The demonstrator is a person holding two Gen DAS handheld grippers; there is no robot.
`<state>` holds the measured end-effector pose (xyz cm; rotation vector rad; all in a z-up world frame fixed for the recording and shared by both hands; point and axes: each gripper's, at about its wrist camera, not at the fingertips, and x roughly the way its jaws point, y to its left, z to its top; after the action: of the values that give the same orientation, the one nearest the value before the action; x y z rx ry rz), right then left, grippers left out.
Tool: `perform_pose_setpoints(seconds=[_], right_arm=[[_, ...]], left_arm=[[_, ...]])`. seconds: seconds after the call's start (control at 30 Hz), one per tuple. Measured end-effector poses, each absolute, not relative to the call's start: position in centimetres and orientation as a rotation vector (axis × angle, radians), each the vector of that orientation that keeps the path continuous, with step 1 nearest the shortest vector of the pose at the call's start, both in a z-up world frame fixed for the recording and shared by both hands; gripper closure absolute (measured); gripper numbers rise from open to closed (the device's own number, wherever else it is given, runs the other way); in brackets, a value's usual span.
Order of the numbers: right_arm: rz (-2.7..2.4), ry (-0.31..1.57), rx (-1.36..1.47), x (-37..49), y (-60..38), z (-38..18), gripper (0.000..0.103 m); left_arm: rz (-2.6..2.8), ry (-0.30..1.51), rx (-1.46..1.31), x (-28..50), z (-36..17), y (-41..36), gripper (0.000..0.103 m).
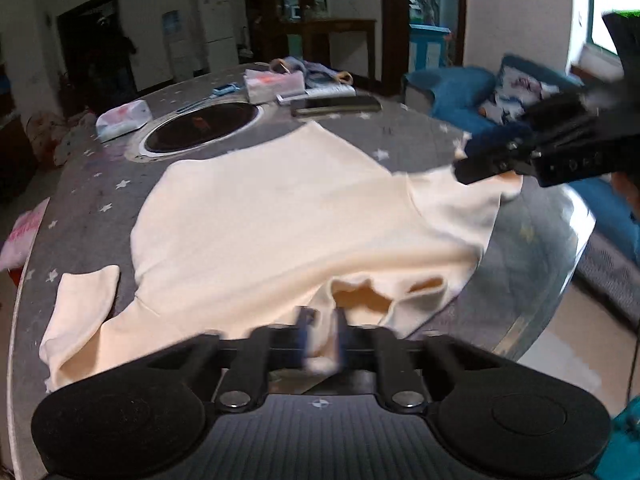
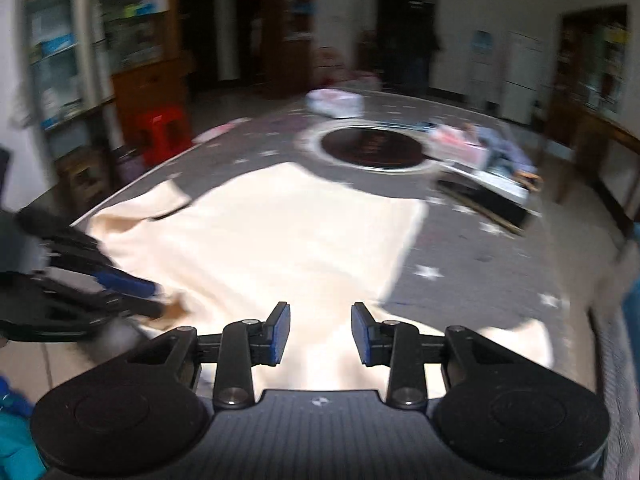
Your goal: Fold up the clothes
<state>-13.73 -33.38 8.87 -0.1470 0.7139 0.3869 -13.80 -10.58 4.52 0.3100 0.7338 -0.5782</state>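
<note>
Your left hand-held gripper [image 1: 322,328] is pinched together on the near neckline edge of the cream long-sleeved top [image 1: 276,216], which lies spread across the tabletop [image 1: 96,184]. Your right hand-held gripper [image 2: 320,334] hovers with its blue-padded fingers [image 2: 280,332] apart over the shirt's near edge. The fabric looks soft and matte, with shallow wrinkles. Beyond it, the grey star-printed cover surrounds a round black glossy inset plate [image 1: 200,126], and farther off lie tissue packs [image 1: 122,118] and a dark flat case [image 1: 336,105].
</note>
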Motion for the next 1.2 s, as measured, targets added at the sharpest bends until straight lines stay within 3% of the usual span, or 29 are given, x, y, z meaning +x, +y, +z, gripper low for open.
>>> perform_pose_setpoints(seconds=[0.43,0.7,0.8,0.93,1.2], right_arm=[[0.636,0.811,-0.290,-13.3,-25.8,5.3,0.078],[0.751,0.852,-0.343,-14.4,-24.3,4.3,0.080],[0.725,0.836,-0.311,-13.4,-25.4,5.4,0.080],[0.635,0.820,-0.267,-10.6,-27.4,6.4,0.079],[0.415,0.820,-0.138,-2.4,-31.5,6.4,0.079]], left_arm=[[-0.680,0.736,0.296,-16.5,5.3,-8.0,0.098],[-0.468,0.686,0.232,-10.2,7.7,-6.7,0.094],[-0.379,0.684,0.192,-6.8,7.7,-6.3,0.086],[-0.297,0.687,0.172,-2.7,7.1,-6.3,0.054],[-0.212,0.726,0.125,4.2,5.1,-6.1,0.053]])
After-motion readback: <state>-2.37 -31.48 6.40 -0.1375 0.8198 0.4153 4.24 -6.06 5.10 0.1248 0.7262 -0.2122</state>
